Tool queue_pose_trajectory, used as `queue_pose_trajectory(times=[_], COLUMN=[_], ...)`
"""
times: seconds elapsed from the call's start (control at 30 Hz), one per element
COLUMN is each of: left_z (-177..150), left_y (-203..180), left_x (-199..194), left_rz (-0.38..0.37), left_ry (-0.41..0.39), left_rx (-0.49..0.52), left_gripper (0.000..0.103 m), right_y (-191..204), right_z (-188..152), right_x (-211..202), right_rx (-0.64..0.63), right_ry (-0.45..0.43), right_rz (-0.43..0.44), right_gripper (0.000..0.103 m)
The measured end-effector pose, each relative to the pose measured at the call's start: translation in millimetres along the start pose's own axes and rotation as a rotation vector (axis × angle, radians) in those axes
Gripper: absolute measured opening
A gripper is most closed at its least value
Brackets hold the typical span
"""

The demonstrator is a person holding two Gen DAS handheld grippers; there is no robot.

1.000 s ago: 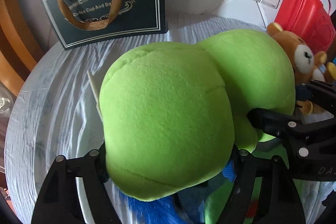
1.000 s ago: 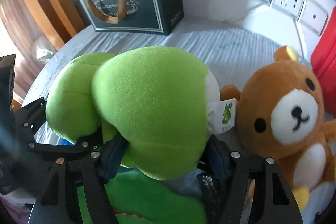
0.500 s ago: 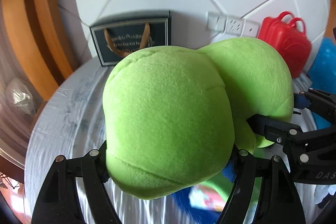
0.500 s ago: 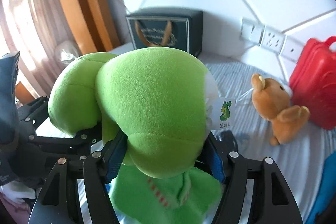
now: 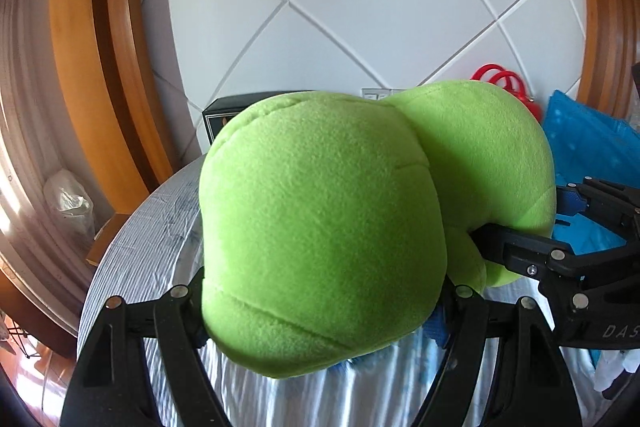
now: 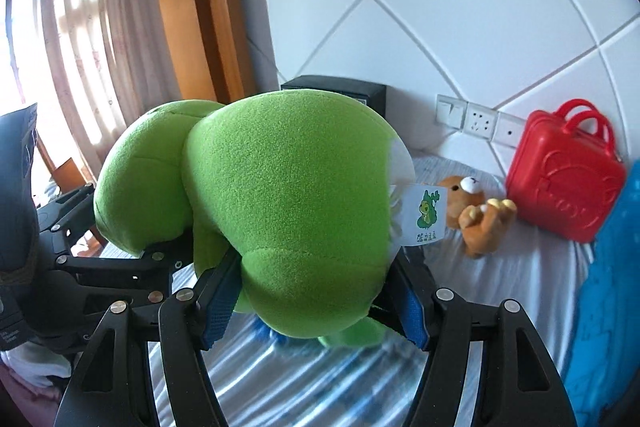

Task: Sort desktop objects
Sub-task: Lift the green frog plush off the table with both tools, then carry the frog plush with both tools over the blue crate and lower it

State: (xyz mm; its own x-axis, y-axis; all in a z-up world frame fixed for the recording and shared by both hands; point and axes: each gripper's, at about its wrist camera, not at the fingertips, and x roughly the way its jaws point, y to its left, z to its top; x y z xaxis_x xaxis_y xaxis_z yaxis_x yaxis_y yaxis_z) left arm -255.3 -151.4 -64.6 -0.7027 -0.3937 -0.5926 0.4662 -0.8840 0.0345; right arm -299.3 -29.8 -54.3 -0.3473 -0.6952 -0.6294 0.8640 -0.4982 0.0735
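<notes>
Both grippers clamp one green plush (image 5: 320, 227): left gripper (image 5: 320, 291), right gripper (image 6: 316, 287). It hangs above the table (image 6: 500, 279), near a bear (image 6: 476, 215).

Below you, the desk (image 6: 520, 267) wears a pale, blue-striped cloth that wrinkles toward its rounded edge. You see a brown teddy bear (image 6: 476, 215) lying on it near the wall, with a red plastic case (image 6: 564, 183) standing just beside it. A dark gift bag (image 6: 360, 93) stands at the back against the wall. Blue fabric (image 6: 608, 287) lies along the right side.
</notes>
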Motion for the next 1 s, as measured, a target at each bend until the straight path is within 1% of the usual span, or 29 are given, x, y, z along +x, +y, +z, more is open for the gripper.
queue_pose_trajectory(times=[0.17,0.4,0.57,0.77,0.8,0.83,0.9,0.97,1.0], left_z=[-6.8,-21.8,-33.0,-43.7,-44.4,-45.9,-45.8,-45.0,-44.0], left_y=[-18.5,-33.1,-42.1,-61.0,-65.7,-66.5,-78.1,-95.5,-98.1], left_x=[-35.5,-78.5,-99.4,-118.1,-121.6,-133.6,-139.6,-148.4,-151.2], left_rz=[-0.041,-0.146,-0.223,-0.304,-0.320,-0.332,-0.362,-0.381,-0.388], left_ry=[-0.045,-0.109,-0.126,-0.151,-0.156,-0.159,-0.164,-0.175,-0.179], left_rx=[0.032,0.073,0.092,0.123,0.128,0.130,0.133,0.146,0.150], left_gripper=[0.077,0.077,0.077,0.077,0.077,0.077,0.077,0.077,0.077], right_y=[2.7,17.3,30.3,36.5,36.4,35.7,33.3,28.1,25.1], right_z=[-15.9,-39.1,-60.1,-82.9,-85.5,-88.3,-91.3,-94.6,-95.4], right_x=[-42.6,-98.7,-134.5,-176.7,-182.3,-189.5,-200.1,-213.7,-218.6], right_rx=[0.033,0.083,0.120,0.158,0.163,0.168,0.178,0.190,0.195], right_ry=[-0.032,-0.066,-0.076,-0.095,-0.099,-0.101,-0.109,-0.116,-0.120], right_rz=[-0.030,-0.121,-0.200,-0.277,-0.287,-0.302,-0.325,-0.345,-0.353], right_gripper=[0.068,0.068,0.068,0.068,0.068,0.068,0.068,0.068,0.068])
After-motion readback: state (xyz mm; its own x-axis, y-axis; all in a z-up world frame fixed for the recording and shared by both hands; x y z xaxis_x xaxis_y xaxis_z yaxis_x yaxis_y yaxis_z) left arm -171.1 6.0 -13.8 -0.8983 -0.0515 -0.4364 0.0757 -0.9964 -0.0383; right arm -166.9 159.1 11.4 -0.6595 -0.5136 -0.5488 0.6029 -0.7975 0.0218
